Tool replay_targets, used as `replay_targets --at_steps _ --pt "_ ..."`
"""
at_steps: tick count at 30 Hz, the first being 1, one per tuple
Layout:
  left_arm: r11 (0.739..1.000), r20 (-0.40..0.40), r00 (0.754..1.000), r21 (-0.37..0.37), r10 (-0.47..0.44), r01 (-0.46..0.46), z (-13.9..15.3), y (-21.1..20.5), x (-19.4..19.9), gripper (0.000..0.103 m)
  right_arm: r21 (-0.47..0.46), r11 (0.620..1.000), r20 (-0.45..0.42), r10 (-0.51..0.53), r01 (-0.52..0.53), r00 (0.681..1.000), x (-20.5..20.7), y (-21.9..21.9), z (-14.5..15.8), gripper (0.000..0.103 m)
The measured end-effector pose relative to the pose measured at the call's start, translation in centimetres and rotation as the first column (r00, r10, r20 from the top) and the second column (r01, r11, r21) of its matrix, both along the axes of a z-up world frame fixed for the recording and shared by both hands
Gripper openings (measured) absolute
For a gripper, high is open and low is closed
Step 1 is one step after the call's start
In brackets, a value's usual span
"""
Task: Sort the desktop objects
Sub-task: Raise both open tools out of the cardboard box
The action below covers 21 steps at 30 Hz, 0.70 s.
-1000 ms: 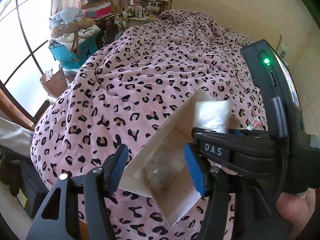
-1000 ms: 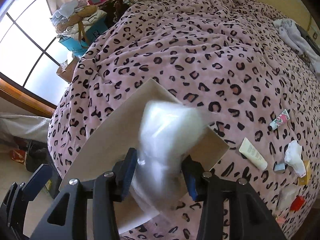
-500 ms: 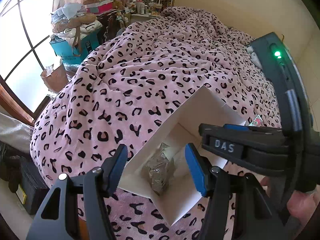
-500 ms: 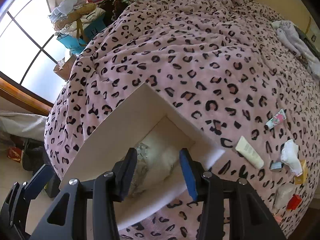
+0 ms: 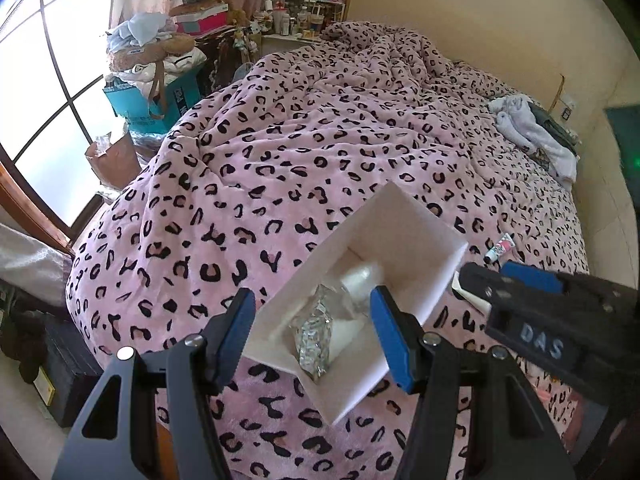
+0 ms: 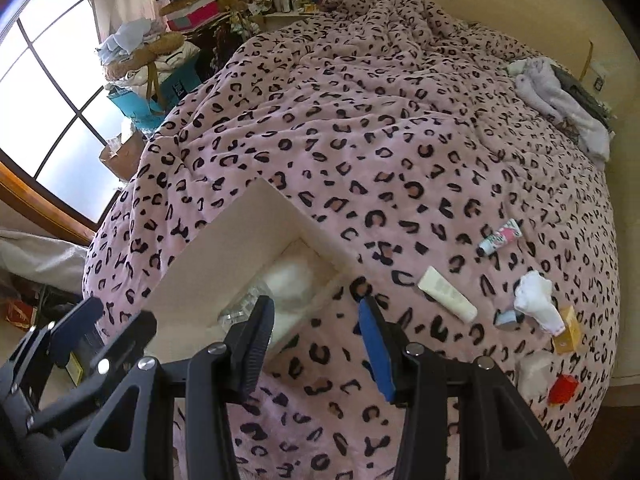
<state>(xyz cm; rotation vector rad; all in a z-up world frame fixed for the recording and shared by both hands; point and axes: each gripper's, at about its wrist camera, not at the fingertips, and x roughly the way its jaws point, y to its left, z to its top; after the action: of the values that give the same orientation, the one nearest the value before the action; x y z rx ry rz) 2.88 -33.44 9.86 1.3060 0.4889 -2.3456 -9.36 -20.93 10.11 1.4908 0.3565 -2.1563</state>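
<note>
A white open box point(image 5: 400, 232) lies on the pink leopard-print blanket point(image 5: 320, 152). Inside it are a crinkled silvery packet point(image 5: 316, 332) and a soft white packet point(image 5: 362, 276). My left gripper point(image 5: 312, 332) hovers over the box, open, with nothing pressed between its blue pads. My right gripper point(image 6: 316, 338) is open and empty, to the right of the box point(image 6: 240, 248) and above the bare blanket. To its right lie loose items: a cream tube point(image 6: 446, 294), a pink-and-white tube point(image 6: 500, 236), a crumpled white tissue point(image 6: 534, 300), a yellow carton point(image 6: 568, 330) and a red item point(image 6: 562, 388).
The bed drops off to the floor at the front and left. Beyond the left edge stand a teal bag point(image 5: 152, 100) stacked with clothes and a window. Pale clothes point(image 5: 532, 136) lie by the far right wall. A cluttered shelf point(image 5: 304, 12) stands at the bed's head.
My right gripper let go of the white packet, which now lies in the box, then rose and shifted right, off the box. The left gripper stayed over the box.
</note>
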Motion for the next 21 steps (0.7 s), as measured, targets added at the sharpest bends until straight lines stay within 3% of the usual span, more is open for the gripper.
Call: replay_targets --at_steps 21 --pt "0.999 0.041 0.998 -0.026 -0.043 0.044 -2.7 4.7 3.0 0.061 0.006 0.999 0.028 -0.051 0.051 0.998 5.1 4.5 -4.6 0.045"
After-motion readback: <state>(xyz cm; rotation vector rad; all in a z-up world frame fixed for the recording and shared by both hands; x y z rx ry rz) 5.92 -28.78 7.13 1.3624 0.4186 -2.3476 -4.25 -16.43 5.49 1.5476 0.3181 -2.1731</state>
